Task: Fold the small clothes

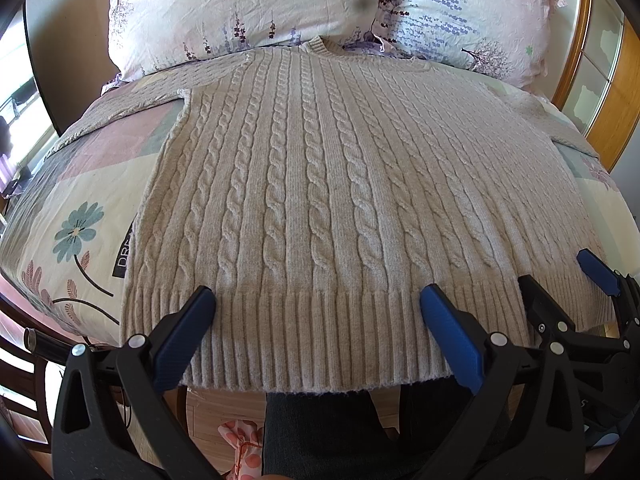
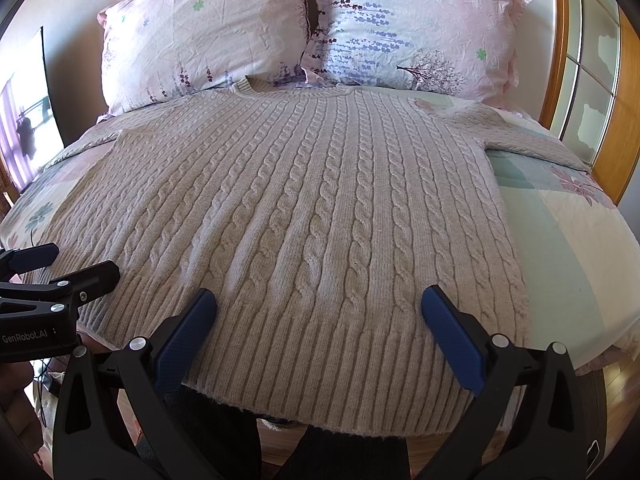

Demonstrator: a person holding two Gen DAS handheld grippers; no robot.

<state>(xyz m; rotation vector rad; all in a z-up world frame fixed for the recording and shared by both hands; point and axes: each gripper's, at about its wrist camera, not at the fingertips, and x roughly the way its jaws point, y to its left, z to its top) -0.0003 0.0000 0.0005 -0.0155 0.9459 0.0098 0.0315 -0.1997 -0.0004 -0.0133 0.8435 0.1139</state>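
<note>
A beige cable-knit sweater [image 1: 320, 184] lies flat and unfolded on the bed [image 1: 80, 208], neckline toward the pillows [image 1: 240, 8], sleeves spread outward, its ribbed hem hanging over the near edge.

"GenRobot.AI" on left gripper [image 2: 60, 270], "DRE" on bedsheet label [image 1: 123, 258]

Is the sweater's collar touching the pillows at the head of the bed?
Touching. In the right wrist view the sweater collar lies against the lower edge of the left pillow with no bedspread showing between; the left wrist view agrees.
</note>
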